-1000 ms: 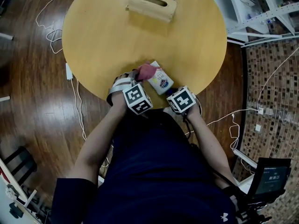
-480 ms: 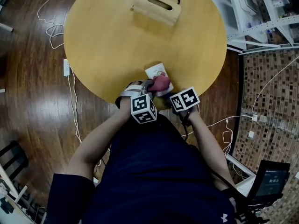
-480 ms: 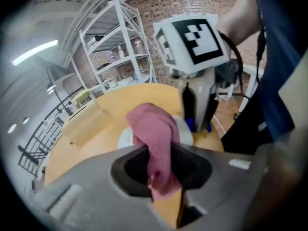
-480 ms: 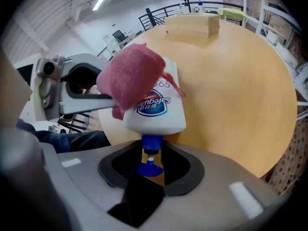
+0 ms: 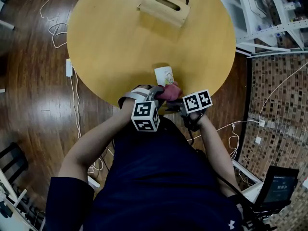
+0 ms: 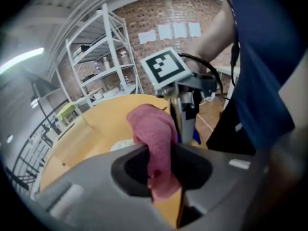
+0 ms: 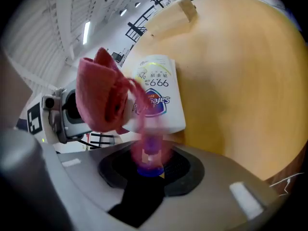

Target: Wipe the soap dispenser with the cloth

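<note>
Since the right gripper (image 7: 150, 166) is clamped round the pump neck of the soap dispenser (image 7: 161, 93), the bottle's held steady at the near edge of the round table (image 5: 110, 42); left gripper (image 6: 161, 170), pinched tight on the pink cloth (image 6: 153, 129), looks set to rub its side.

The head view looks steeply down from above the person, with the round table (image 5: 115, 37) at 12 o'clock. Each gripper view sits close behind its own jaws — the pink cloth (image 6: 153, 129) is central in the left, at 10 o'clock in the right. All three views share the cloth and the table.
</note>
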